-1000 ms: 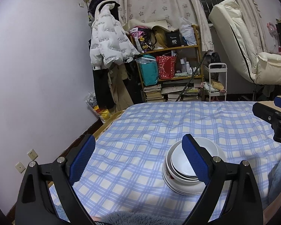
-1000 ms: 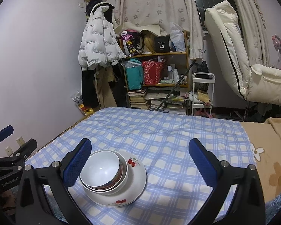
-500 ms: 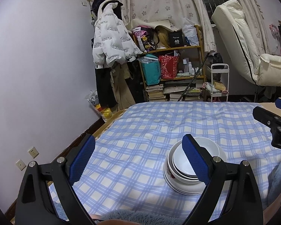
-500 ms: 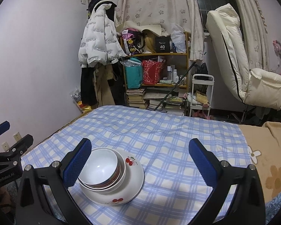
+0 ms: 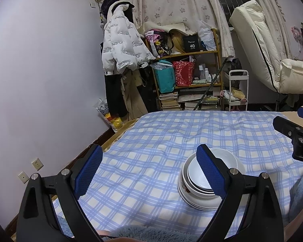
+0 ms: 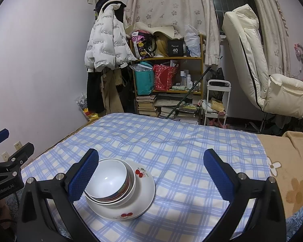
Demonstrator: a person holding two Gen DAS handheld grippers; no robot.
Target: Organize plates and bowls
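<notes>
Left gripper (image 5: 149,169): mine, spread wide, holding nothing, above the bed's near edge.
Right gripper (image 6: 151,175): also spread and empty.
Stack: bowls (image 6: 108,183) nested on cherry-print plates (image 6: 131,205), resting on the checked sheet (image 6: 171,141) near the bed's near edge.
Handling: I judge it glazed ceramic, so stiff, slick, breakable and heavy as a pile; the soft bed may let it rock. I'd pinch a bowl's rim, one piece per lift.
Views: right view shows the cherries and the bowl's coloured band; left view shows the plates' layered edges (image 5: 194,202).
</notes>
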